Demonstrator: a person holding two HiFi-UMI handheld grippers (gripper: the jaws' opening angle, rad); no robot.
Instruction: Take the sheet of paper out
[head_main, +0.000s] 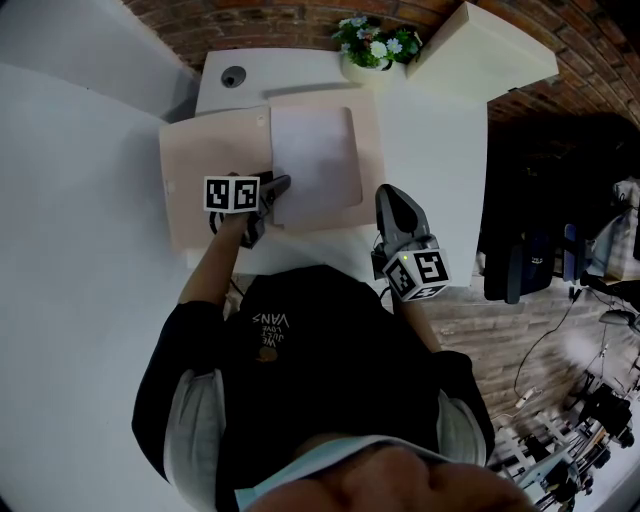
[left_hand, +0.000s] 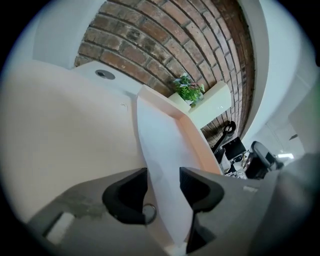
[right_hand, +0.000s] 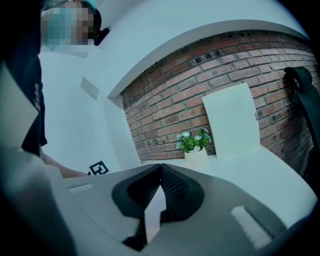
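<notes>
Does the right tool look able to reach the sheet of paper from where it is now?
Probably yes. The right tool is just beside the right edge of the folder, and nothing stands between it and the sheet of paper. Its jaws are shut, though, and would have to open first.

Black T-shirt (head_main: 320, 350) with pale chest print (head_main: 270, 322), grey short sleeves (head_main: 195, 420)

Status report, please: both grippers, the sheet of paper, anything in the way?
Left gripper open, sheet of paper between its jaws, not clamped. Right gripper shut, empty, off to the side. Sheet lies on the open folder. Nothing blocks it.
</notes>
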